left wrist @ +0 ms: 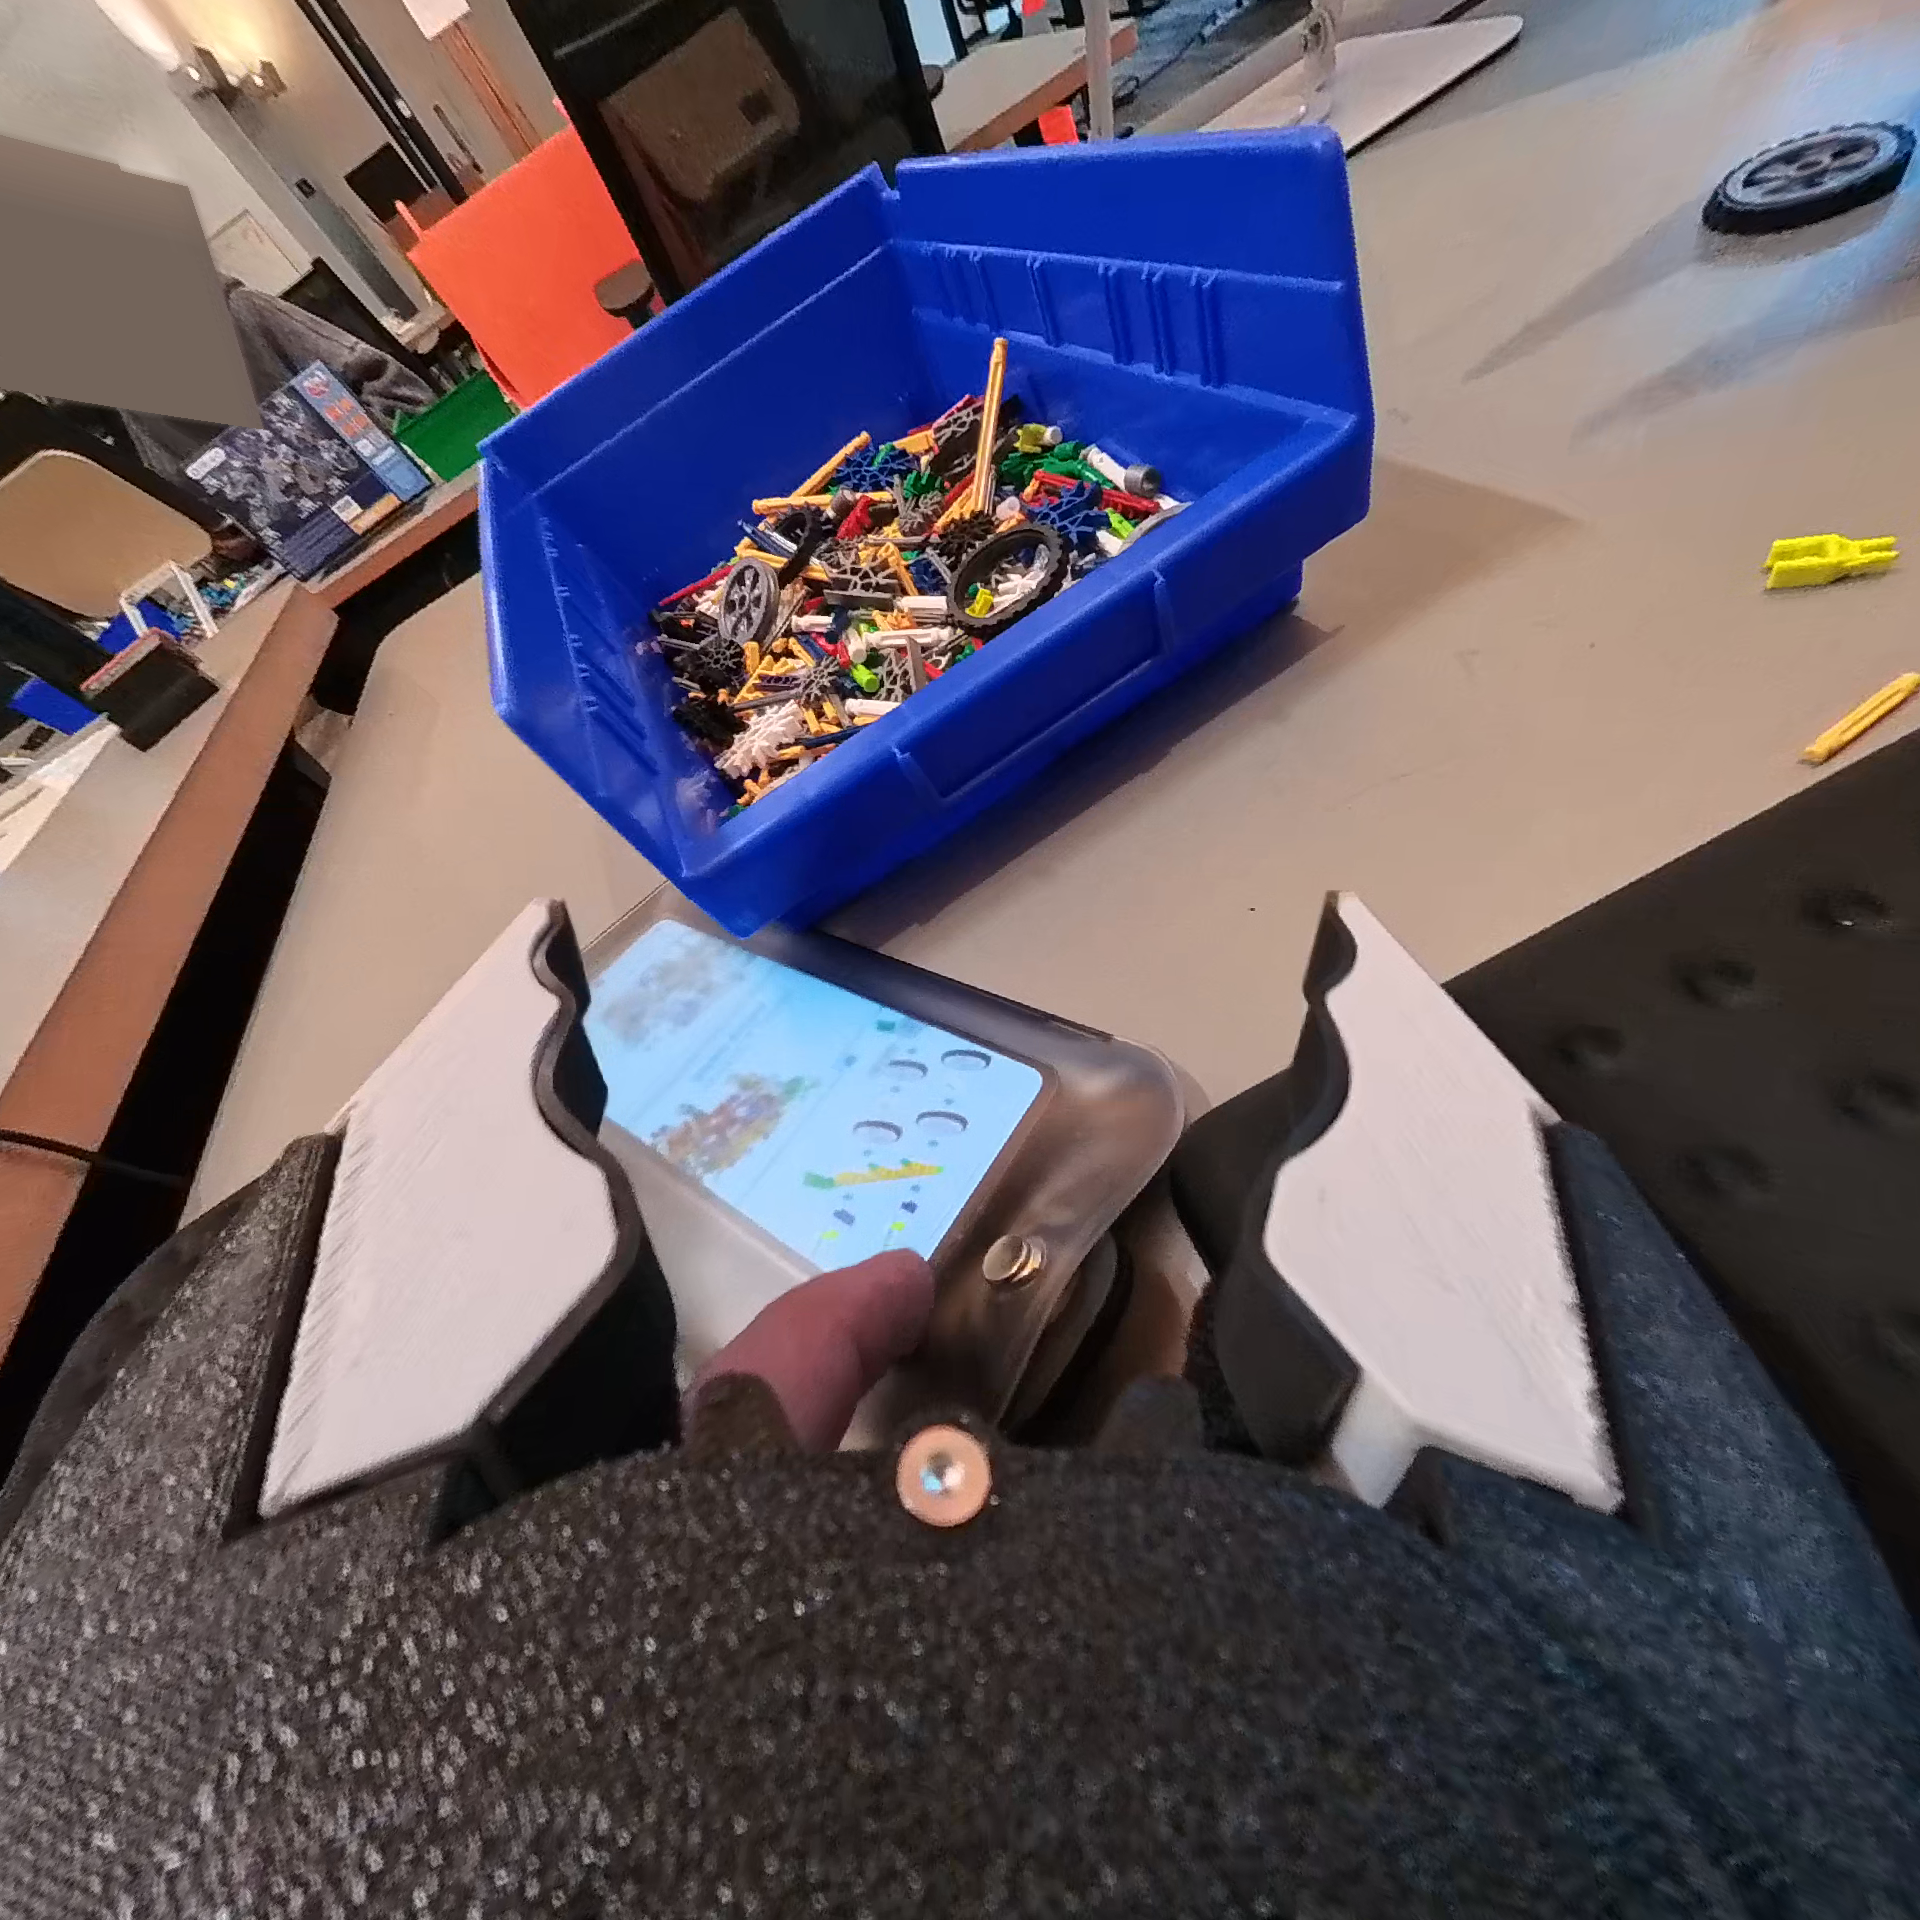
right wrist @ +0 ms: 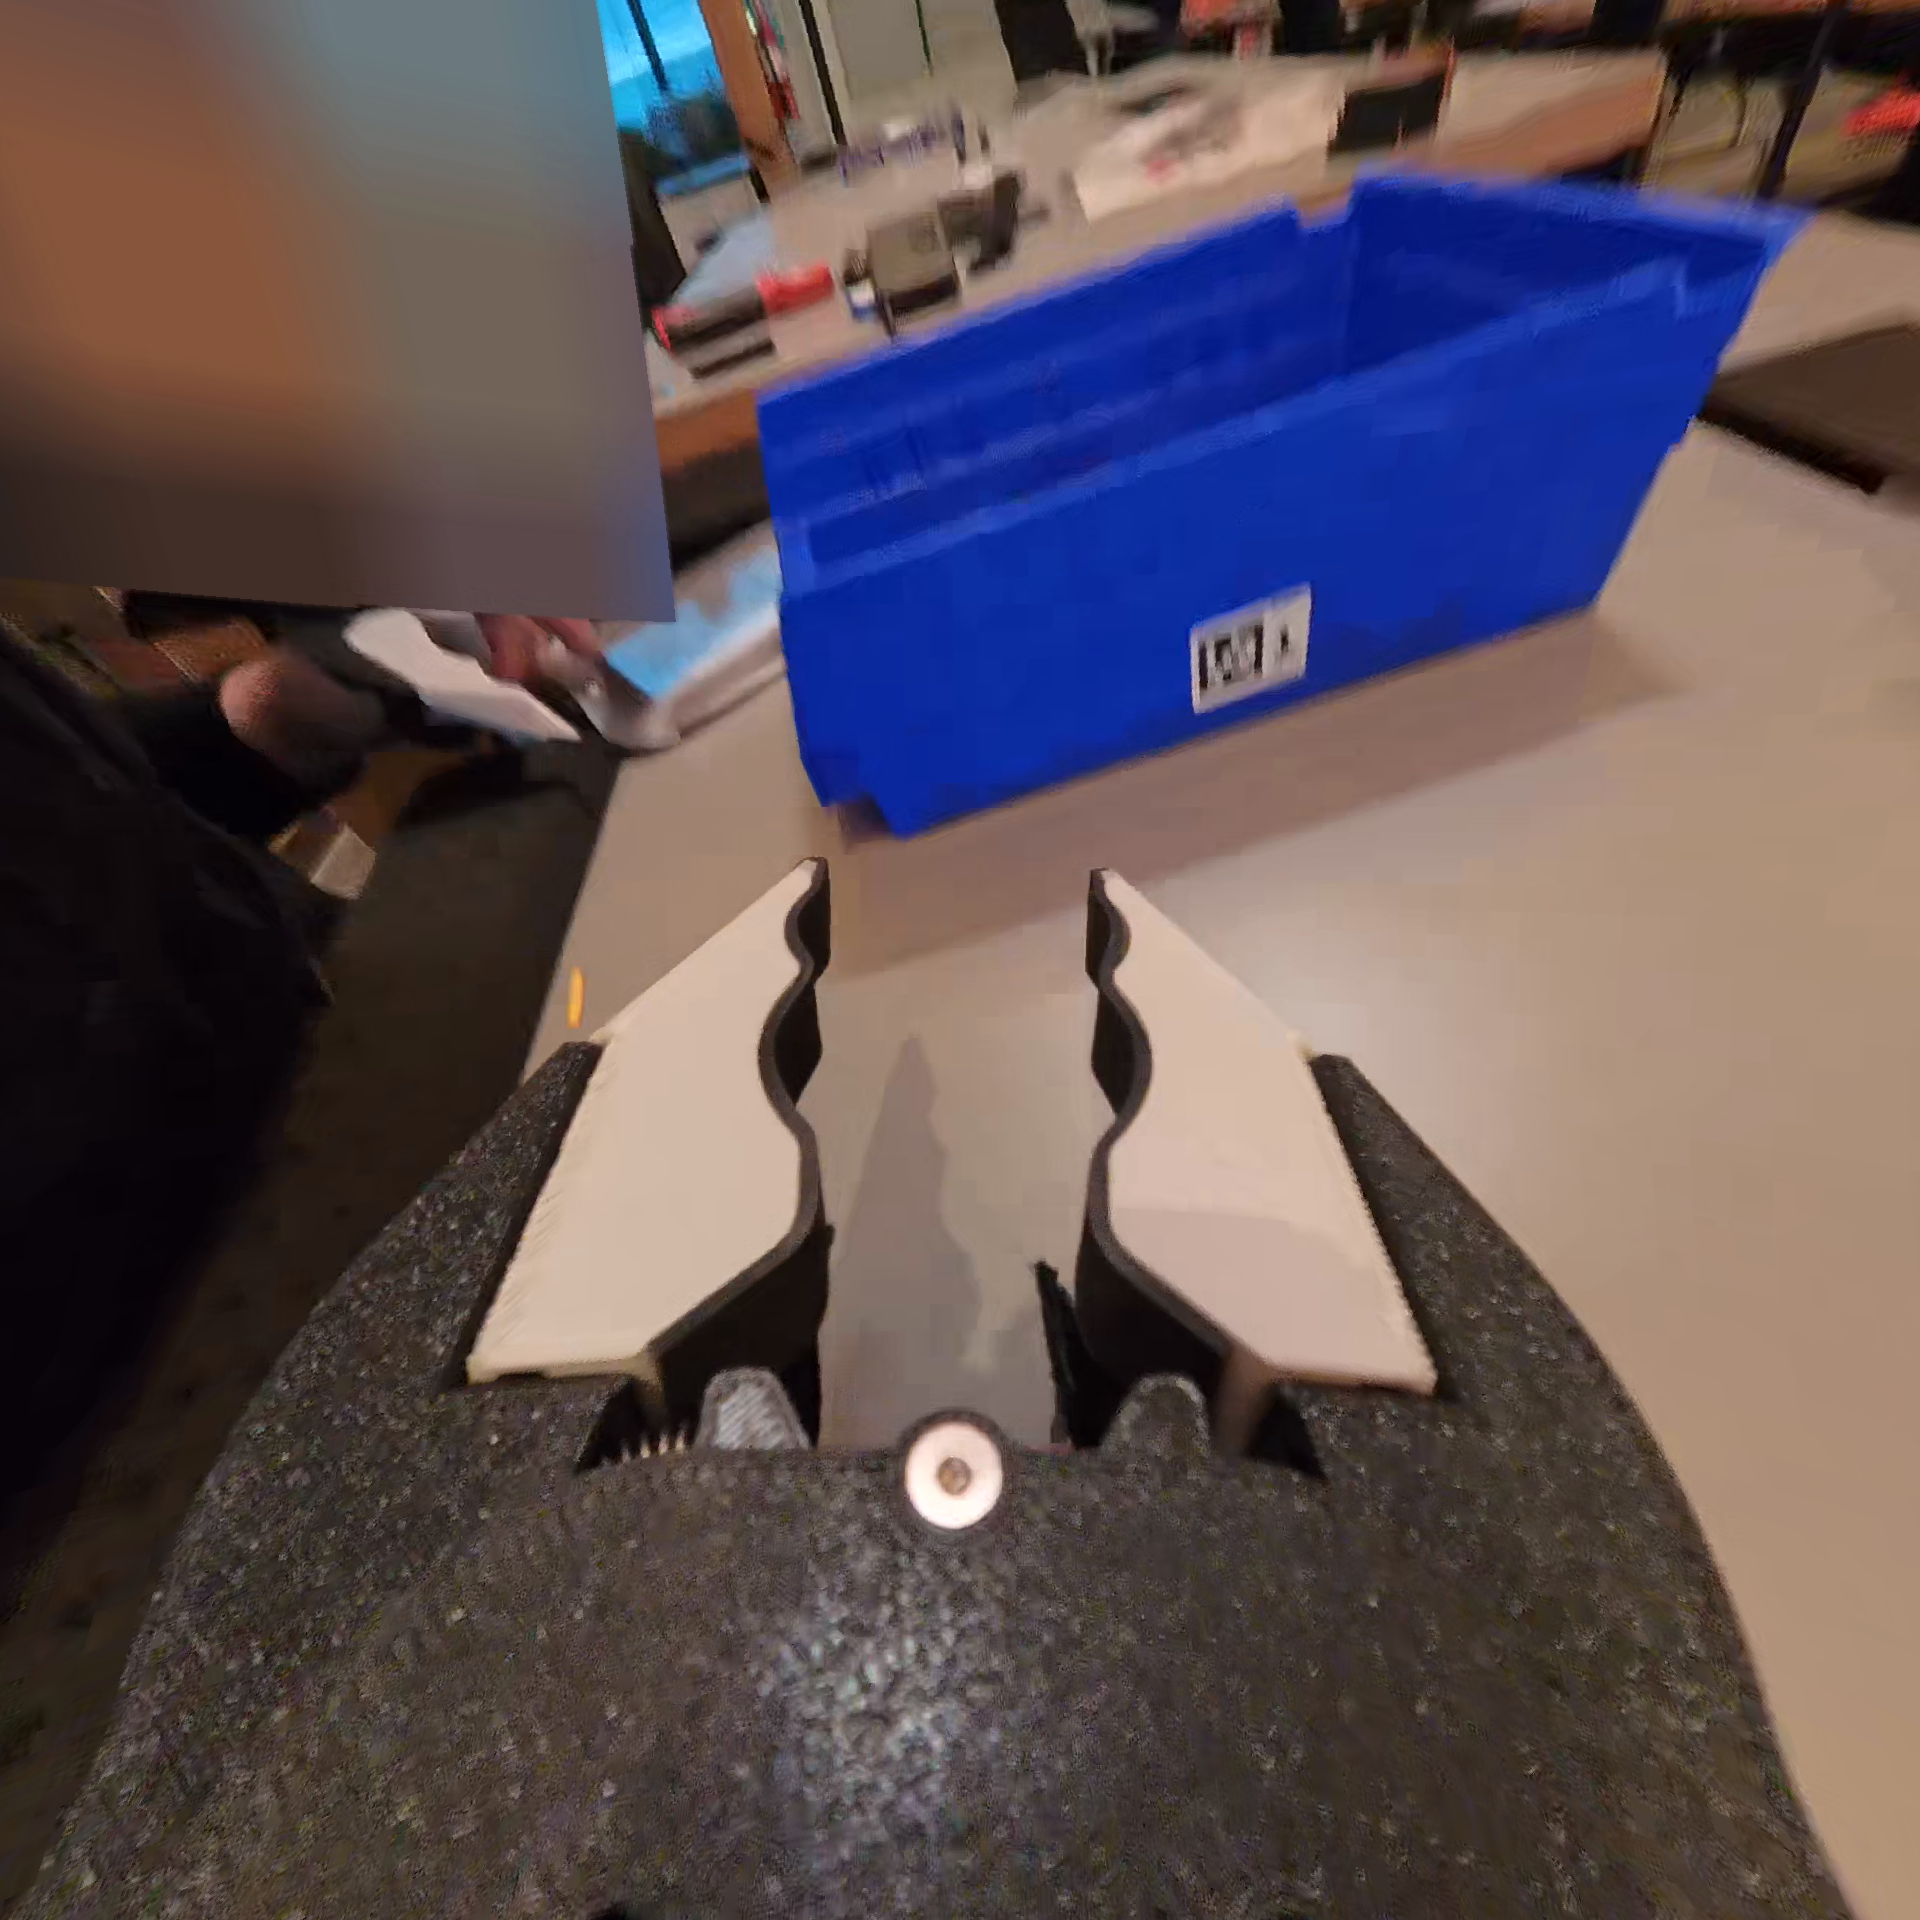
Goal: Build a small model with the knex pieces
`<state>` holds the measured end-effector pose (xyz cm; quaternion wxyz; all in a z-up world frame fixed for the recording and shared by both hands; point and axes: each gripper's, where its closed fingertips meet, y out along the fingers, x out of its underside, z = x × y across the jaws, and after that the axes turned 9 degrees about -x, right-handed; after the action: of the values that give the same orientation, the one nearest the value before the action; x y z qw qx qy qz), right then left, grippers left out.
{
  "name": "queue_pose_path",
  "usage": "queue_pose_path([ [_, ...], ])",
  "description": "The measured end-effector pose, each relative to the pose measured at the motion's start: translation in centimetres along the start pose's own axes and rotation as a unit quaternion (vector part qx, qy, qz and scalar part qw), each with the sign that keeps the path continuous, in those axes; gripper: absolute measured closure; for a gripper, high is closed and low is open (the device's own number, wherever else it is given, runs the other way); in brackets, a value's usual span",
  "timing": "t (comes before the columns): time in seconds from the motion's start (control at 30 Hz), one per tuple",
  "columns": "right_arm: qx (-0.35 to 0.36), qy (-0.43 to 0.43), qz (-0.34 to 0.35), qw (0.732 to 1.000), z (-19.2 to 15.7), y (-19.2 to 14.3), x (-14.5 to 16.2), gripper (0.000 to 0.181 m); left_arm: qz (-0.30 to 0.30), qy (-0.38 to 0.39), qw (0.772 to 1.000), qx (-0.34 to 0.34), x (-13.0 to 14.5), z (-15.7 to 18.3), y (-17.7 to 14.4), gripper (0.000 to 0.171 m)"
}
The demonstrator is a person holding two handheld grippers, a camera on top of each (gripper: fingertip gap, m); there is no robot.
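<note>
Up close in the left view, our left gripper (left wrist: 940,966) gapes wide, empty, over a lit tablet (left wrist: 821,1091) near the blue bin (left wrist: 1049,717) of toy parts (left wrist: 894,582). Our right gripper (right wrist: 956,914), in its blurry view, seems spread too, bin (right wrist: 1039,644) ahead.

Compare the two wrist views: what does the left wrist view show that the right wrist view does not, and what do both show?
Only the left wrist view shows the blue bin's contents, a heap of colourful construction-toy pieces, plus a lit phone between the open left gripper jaws with a fingertip touching it, a yellow connector, a yellow rod and a black wheel.

Only the right wrist view shows the bin's outer wall with a sticker, and the open, empty right gripper.

Both show the bin and the grey table.
</note>
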<state>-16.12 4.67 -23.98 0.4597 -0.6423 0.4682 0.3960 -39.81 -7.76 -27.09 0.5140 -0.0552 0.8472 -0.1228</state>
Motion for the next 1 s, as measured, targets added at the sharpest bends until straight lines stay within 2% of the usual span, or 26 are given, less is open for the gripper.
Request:
queue_pose_path([
  [0.13,0.057,-0.084,-0.036,0.994,0.4,1.7,-4.1,0.132,0.007,-0.007,1.000,-0.009,-0.3,-0.3,0.0,0.039],
  [0.23,0.040,-0.124,-0.063,0.989,-0.5,4.6,-6.7,0.132,0.010,-0.009,1.000,-0.018,-0.3,-0.5,0.0,0.040],
  [0.37,0.035,-0.185,-0.117,0.975,-0.3,7.9,-7.8,0.132,0.013,-0.012,1.000,-0.024,-0.4,-0.6,-0.1,0.041],
  [0.5,0.029,-0.211,-0.135,0.968,0.1,9.4,-8.8,0.133,0.019,-0.021,0.999,-0.031,-0.7,-0.9,-0.3,0.046],
  [0.6,0.031,-0.218,-0.129,0.967,-0.2,8.9,-9.1,0.133,0.027,-0.011,0.999,-0.043,-1.8,-1.8,-0.6,0.056],
  [0.73,0.031,-0.213,-0.113,0.970,-0.5,6.8,-8.6,0.133,0.048,-0.002,0.997,-0.053,-5.7,-4.0,0.2,0.078],
  [0.83,0.035,-0.200,-0.108,0.973,0.1,5.4,-8.2,0.133,0.011,0.036,0.999,-0.027,-7.5,-4.6,2.8,0.103],
  [1.0,0.045,-0.189,-0.099,0.976,1.7,3.7,-8.2,0.133,-0.067,0.062,0.995,0.037,-10.1,-4.9,8.0,0.126],
])
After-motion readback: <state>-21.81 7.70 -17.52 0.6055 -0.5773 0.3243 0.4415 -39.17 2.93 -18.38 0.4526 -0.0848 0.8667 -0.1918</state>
